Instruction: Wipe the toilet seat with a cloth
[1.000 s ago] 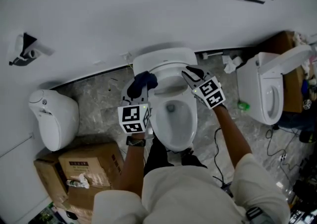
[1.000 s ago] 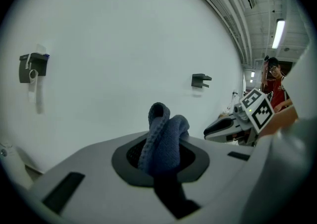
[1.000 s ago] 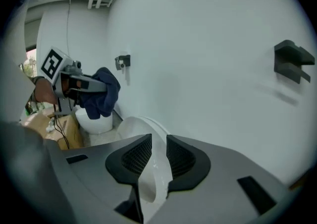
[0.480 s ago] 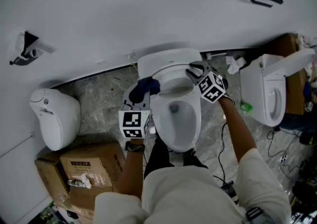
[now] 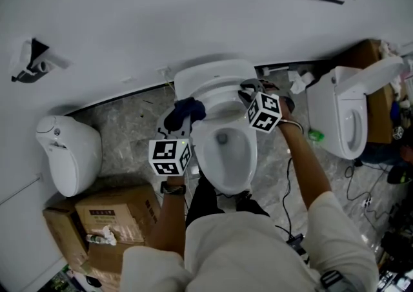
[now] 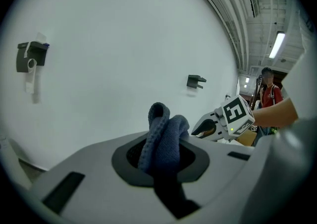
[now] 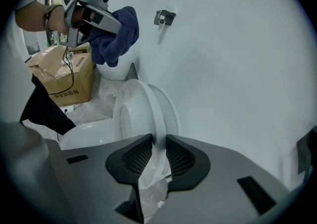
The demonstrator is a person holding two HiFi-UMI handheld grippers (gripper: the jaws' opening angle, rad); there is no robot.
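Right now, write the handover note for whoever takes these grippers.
Left gripper: shut on the blue cloth, held in the air by the toilet's left rear.
Right gripper: shut on the rim of the raised seat; its jaws have just been closing.
Done: cloth in hand, seat gripped.
Left: the cloth is not on the seat yet; wipe the seat.

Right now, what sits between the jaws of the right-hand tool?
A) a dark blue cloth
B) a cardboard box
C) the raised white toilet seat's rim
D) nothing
C: the jaws of the right gripper, which have just been closing, pinch the rim of the raised white toilet seat.
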